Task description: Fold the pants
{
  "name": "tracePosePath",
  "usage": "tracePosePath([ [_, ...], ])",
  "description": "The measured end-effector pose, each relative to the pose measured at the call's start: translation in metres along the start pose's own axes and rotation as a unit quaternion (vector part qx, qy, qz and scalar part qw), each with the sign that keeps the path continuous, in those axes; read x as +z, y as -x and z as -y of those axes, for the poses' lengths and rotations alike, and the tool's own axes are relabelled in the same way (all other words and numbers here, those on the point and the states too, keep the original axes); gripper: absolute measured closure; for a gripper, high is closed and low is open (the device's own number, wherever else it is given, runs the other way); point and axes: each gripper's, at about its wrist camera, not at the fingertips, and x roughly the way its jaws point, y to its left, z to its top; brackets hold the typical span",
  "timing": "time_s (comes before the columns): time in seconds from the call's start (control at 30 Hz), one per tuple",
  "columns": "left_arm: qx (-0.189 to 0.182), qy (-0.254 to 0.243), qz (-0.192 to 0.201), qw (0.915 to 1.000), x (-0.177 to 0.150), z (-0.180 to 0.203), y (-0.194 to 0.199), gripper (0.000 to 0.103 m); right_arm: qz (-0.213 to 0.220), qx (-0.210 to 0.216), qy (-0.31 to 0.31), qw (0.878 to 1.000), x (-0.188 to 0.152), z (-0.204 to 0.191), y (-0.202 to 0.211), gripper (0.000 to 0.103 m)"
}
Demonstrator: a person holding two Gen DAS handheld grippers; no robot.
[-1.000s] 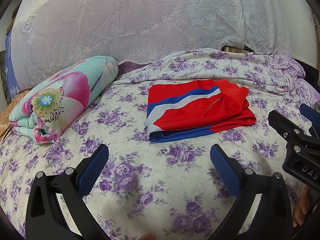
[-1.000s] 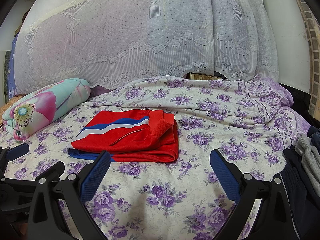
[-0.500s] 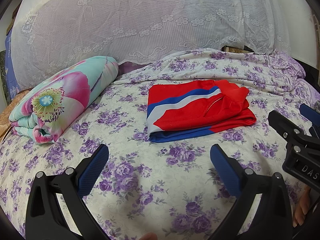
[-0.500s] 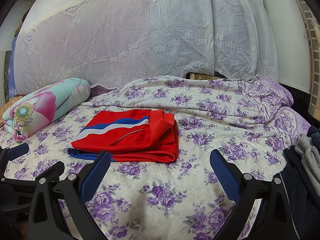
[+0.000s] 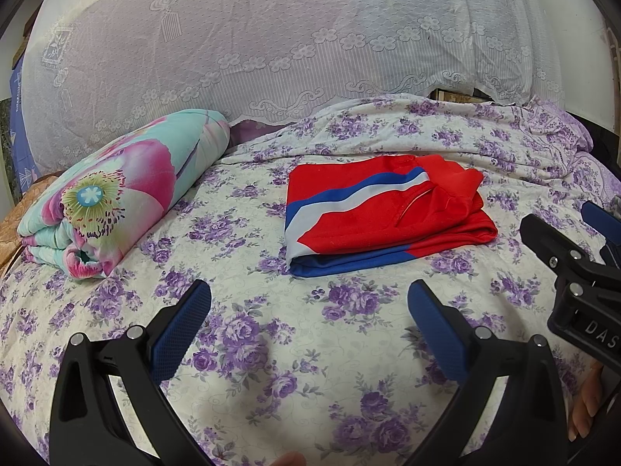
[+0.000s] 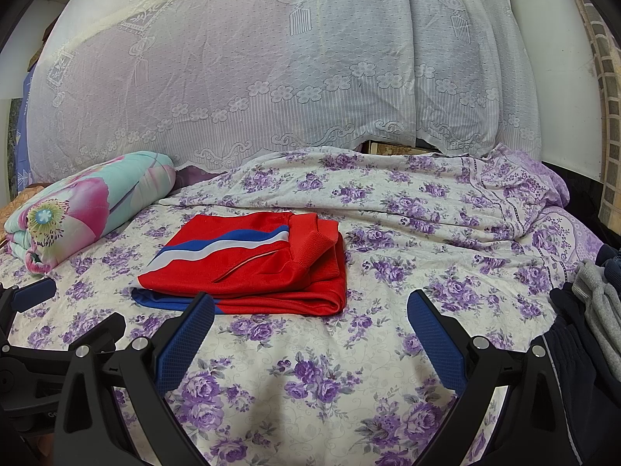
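Red pants (image 5: pixel 384 213) with a blue and white stripe lie folded into a flat rectangle on the flowered bed sheet (image 5: pixel 271 334). The right wrist view shows the same pants (image 6: pixel 252 268) just beyond my fingers. My left gripper (image 5: pixel 308 310) hovers open over bare sheet in front of the pants, holding nothing. My right gripper (image 6: pixel 310 322) is open too, empty, close to the folded edge. In the left wrist view the right gripper's body juts in at the right edge. In the right wrist view the left gripper's body sits at the lower left.
A rolled flowered quilt (image 5: pixel 116 198) lies at the left of the bed. White lace curtain (image 5: pixel 291 39) hangs behind. Dark and grey clothes (image 6: pixel 582 330) are piled at the right edge. A rumpled fold of sheet (image 6: pixel 427 190) rises behind the pants.
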Motion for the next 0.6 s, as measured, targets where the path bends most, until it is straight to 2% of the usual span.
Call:
tracePosePath([
  [0.6, 0.002, -0.008, 0.0, 1.0, -0.0005, 0.0018, -0.0005, 0.004, 0.0, 0.0, 0.0, 1.0, 0.0001, 0.0008, 0.0001, 0.003],
])
